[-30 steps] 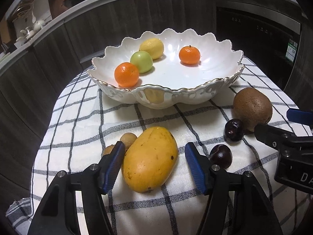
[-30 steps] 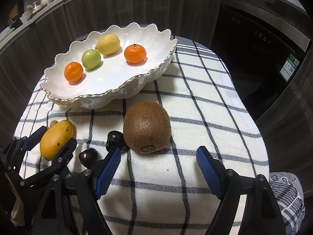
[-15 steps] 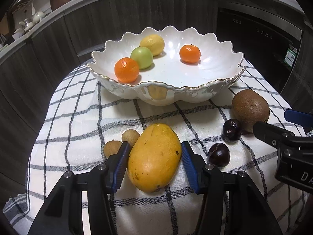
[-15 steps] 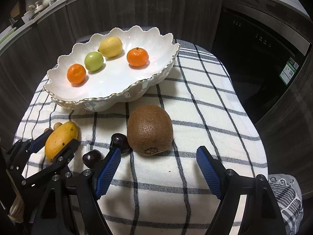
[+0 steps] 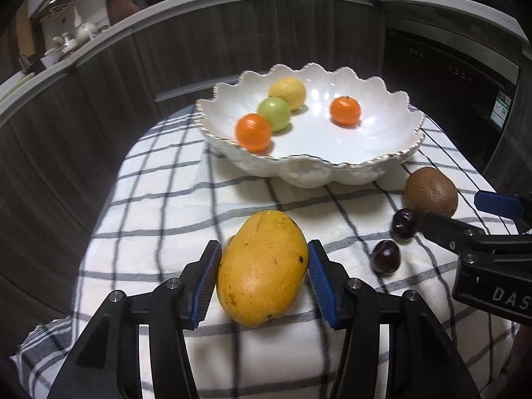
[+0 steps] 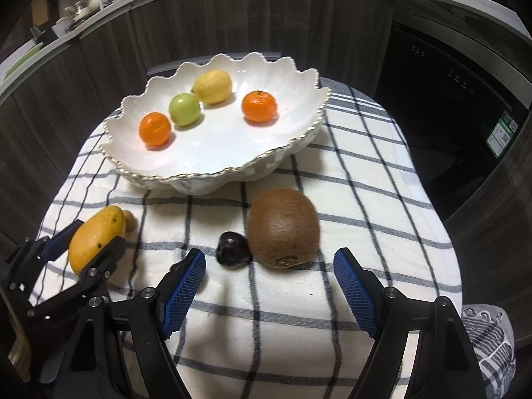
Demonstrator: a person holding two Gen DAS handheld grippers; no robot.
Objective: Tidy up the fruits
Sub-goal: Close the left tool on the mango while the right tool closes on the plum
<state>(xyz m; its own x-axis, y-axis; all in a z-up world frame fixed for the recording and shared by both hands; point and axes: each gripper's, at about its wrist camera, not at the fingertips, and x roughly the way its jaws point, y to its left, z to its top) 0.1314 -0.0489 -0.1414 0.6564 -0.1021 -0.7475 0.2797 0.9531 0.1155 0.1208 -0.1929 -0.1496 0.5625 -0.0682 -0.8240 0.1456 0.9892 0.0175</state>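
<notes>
Clamping the yellow mango (image 5: 262, 269) between both blue pads — left gripper (image 5: 264, 279) pressed to the fruit's flanks, jaws having just drawn in onto it. Held over the near part of the checked cloth (image 5: 166, 212); whether raised clear of the fabric cannot be told. Peeking out just behind the mango, a small tan fruit (image 6: 130, 220). Standing wide apart with nothing between the pads, right gripper (image 6: 269, 287), poised above the cloth just short of the brown kiwi (image 6: 284, 227). Touching the kiwi's left side, a dark cherry (image 6: 232, 249); lying a little nearer the left gripper, a second dark cherry (image 5: 385, 256), half hidden behind the right gripper's left pad in the right wrist view. Sitting at the far side of the cloth, a white scalloped bowl (image 5: 332, 173) with a gold rim — inside it a lemon (image 5: 287, 93), a green fruit (image 5: 274, 114) touching it, an orange mandarin (image 5: 253, 132) at the front left and another mandarin (image 5: 345, 110) apart on the right.
</notes>
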